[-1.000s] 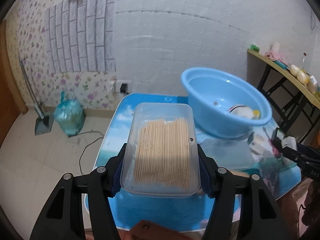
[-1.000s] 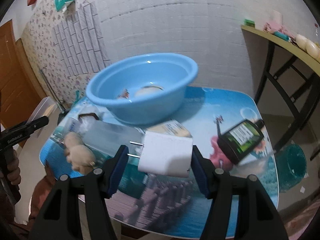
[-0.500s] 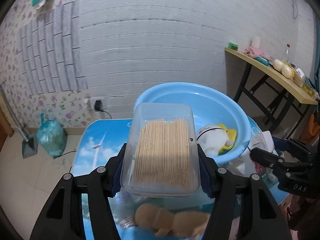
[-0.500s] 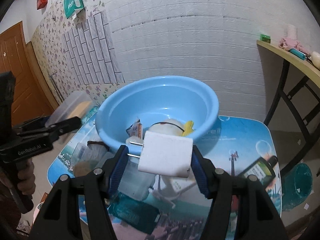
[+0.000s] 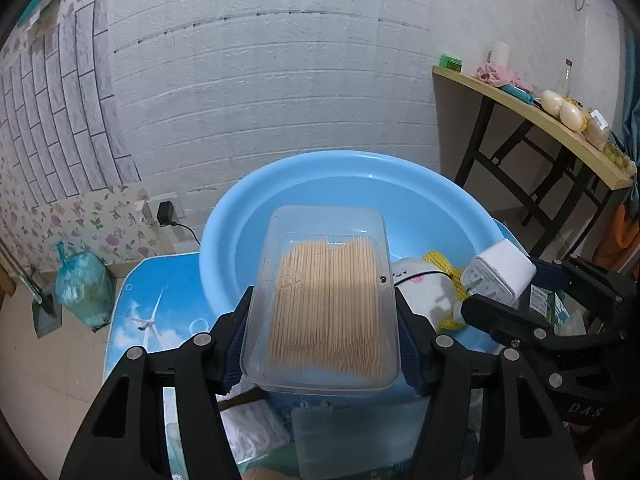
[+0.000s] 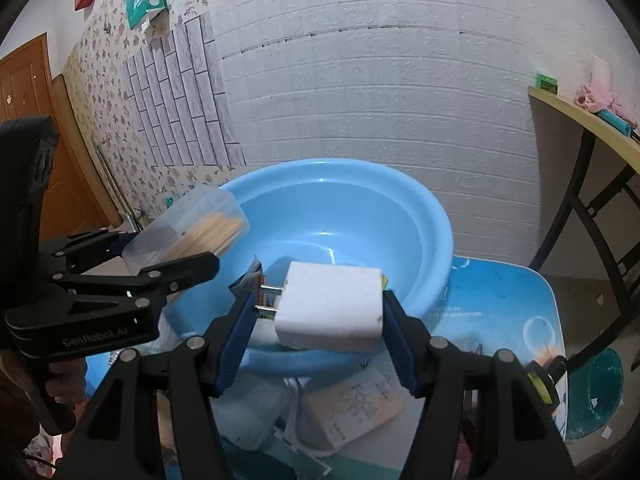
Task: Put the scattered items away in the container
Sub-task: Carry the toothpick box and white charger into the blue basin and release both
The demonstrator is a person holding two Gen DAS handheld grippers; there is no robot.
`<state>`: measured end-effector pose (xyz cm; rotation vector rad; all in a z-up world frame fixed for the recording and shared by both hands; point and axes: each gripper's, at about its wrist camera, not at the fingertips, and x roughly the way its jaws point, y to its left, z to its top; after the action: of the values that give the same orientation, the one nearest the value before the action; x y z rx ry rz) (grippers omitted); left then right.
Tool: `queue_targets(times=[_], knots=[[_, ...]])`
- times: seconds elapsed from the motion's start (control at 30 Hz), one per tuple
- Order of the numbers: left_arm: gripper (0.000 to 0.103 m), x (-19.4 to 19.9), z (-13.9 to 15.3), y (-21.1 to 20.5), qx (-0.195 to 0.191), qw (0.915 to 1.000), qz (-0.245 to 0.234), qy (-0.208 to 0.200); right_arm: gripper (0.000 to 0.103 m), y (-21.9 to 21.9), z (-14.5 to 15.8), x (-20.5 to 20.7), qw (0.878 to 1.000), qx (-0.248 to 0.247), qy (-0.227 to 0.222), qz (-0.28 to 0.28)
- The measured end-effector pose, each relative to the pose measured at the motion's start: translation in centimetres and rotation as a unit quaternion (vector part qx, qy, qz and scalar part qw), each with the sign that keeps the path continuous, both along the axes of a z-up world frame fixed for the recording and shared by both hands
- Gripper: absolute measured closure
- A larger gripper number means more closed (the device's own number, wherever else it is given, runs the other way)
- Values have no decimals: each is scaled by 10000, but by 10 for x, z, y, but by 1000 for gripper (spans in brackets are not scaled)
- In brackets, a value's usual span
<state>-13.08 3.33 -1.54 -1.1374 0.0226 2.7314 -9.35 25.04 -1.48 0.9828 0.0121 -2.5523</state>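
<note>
clearly both hands are at the drop-off step: the left gripper (image 5: 322, 344) is clenched across the sides of a clear toothpick box (image 5: 326, 300), and the right gripper (image 6: 316, 320) is clamped on a white plug adapter (image 6: 330, 306) with its two prongs pointing to the left of the right wrist view. each load is held in the air above the near rim of the blue basin (image 5: 352, 176), which stands on the blue printed table (image 5: 160, 300) close to the white brick wall. inside the basin a white and yellow plush toy (image 5: 424, 284) lies against the near wall, and a small packet (image 6: 250, 280) shows beside it, so part of the tidying looks done. other clutter sits on the table just in front of the basin: a pale patterned box (image 6: 352, 404) and a white plastic container (image 6: 248, 412). next, i judge, each gripper should go a little further over the bowl, lower its item and let the jaws part. the two grippers are near each other, so releasing one at a time would avoid a knock, and the box should be set down flat lest its lid pop.
</note>
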Motion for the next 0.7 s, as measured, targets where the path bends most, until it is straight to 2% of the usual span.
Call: queue_targets(times=[0.27, 0.5, 0.7], knots=[[38, -3, -3, 0, 20, 10000, -76, -1, 41, -4, -5, -8, 10000, 9, -18, 15], [35, 10, 1, -6, -1, 10000, -22, 63, 36, -9, -3, -7, 10000, -2, -58, 38], [31, 27, 6, -14, 10, 9999, 84, 115, 36, -8, 0, 3, 10000, 23, -33, 23]])
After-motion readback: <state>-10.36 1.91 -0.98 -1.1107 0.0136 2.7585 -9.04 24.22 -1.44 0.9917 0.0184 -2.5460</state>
